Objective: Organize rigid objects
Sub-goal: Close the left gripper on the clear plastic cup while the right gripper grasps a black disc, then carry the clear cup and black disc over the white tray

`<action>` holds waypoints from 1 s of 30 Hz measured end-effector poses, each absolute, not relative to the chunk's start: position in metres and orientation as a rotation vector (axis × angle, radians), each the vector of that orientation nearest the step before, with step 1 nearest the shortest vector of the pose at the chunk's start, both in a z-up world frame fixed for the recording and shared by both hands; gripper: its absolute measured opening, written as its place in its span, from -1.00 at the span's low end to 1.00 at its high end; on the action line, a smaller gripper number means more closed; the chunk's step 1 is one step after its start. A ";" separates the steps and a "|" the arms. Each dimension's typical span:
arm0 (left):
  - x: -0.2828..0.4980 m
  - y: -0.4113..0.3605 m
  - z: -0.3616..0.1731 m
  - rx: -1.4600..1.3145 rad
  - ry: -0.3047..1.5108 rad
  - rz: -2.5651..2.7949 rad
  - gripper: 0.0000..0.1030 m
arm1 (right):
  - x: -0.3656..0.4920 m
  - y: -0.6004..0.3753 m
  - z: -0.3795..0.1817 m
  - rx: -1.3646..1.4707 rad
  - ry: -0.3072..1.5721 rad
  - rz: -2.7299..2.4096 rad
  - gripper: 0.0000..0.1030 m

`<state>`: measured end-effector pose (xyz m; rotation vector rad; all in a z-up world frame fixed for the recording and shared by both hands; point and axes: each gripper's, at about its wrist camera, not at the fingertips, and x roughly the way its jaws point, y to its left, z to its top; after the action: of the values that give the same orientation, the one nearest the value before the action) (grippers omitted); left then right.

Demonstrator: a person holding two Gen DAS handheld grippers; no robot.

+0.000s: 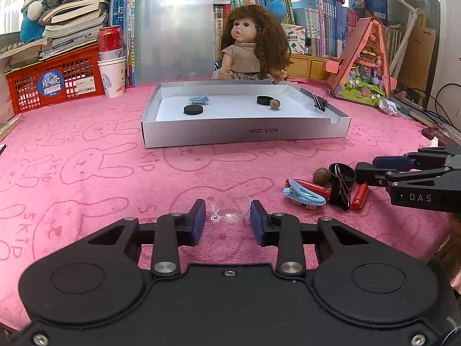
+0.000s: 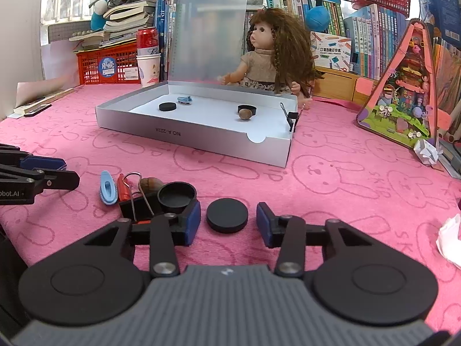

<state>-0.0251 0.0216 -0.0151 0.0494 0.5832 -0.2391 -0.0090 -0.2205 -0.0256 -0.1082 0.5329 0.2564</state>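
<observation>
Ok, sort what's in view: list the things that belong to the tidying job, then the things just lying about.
Job: silver box; clear dome between the left gripper jaws; black disc between the right gripper jaws; blue clip; binder clip; black cap; nut.

Lying about: doll; red can; paper cup; red crate; books.

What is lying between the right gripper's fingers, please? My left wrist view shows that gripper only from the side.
Observer: A flat black disc lies on the pink cloth, between the fingers of the right gripper.
Operator: Thank you. Are the fingers touching it?
Observer: No, a strip of cloth shows between the disc and each finger, so nothing is gripped.
</observation>
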 end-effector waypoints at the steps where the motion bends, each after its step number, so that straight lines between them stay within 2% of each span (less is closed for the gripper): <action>1: -0.025 0.021 -0.015 0.048 0.583 -0.238 -0.48 | -0.009 -0.220 -0.026 -0.108 0.532 0.257 -0.15; 5: -0.025 0.022 -0.014 0.046 0.578 -0.227 -0.48 | -0.011 -0.218 -0.025 -0.106 0.522 0.258 -0.30; 30: -0.003 0.021 0.004 0.017 0.539 -0.192 -0.49 | 0.005 -0.230 -0.011 -0.042 0.501 0.158 -0.30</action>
<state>-0.0026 0.0209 0.0039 0.0170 0.5394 -0.1921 0.0047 -0.2296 -0.0110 -0.0415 0.5010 0.1576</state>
